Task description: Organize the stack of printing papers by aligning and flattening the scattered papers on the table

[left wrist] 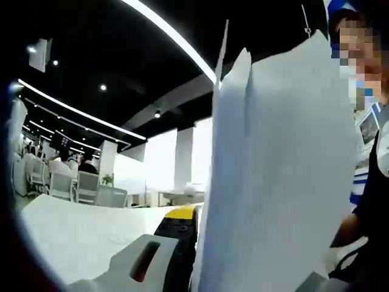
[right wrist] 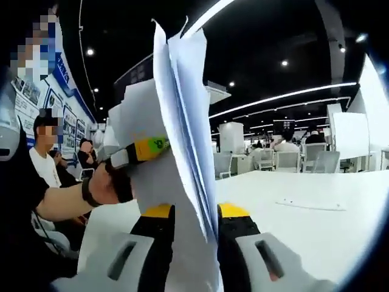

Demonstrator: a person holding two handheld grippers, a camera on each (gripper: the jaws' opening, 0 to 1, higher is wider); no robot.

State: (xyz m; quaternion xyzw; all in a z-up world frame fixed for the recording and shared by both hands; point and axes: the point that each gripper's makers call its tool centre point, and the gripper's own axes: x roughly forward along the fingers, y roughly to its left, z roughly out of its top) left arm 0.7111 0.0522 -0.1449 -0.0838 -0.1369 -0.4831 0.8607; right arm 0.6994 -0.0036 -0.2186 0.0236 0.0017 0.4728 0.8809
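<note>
The paper stack (right wrist: 182, 152) stands upright above the worktop (right wrist: 316, 219), edge-on between the right gripper (right wrist: 193, 222) fingers. The left gripper (right wrist: 143, 149) meets the stack's far side, a hand (right wrist: 106, 182) behind it. A loose sheet (right wrist: 310, 204) lies flat on the worktop to the right.

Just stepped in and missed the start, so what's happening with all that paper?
A person is holding a stack of white paper upright above a white table, one gripper on each side. The right gripper has its yellow-tipped fingers closed on the lower edge of the sheets. The left gripper clamps the far side. The sheet edges look uneven at the top, so they are not yet aligned. One loose sheet lies flat on the table.
</note>
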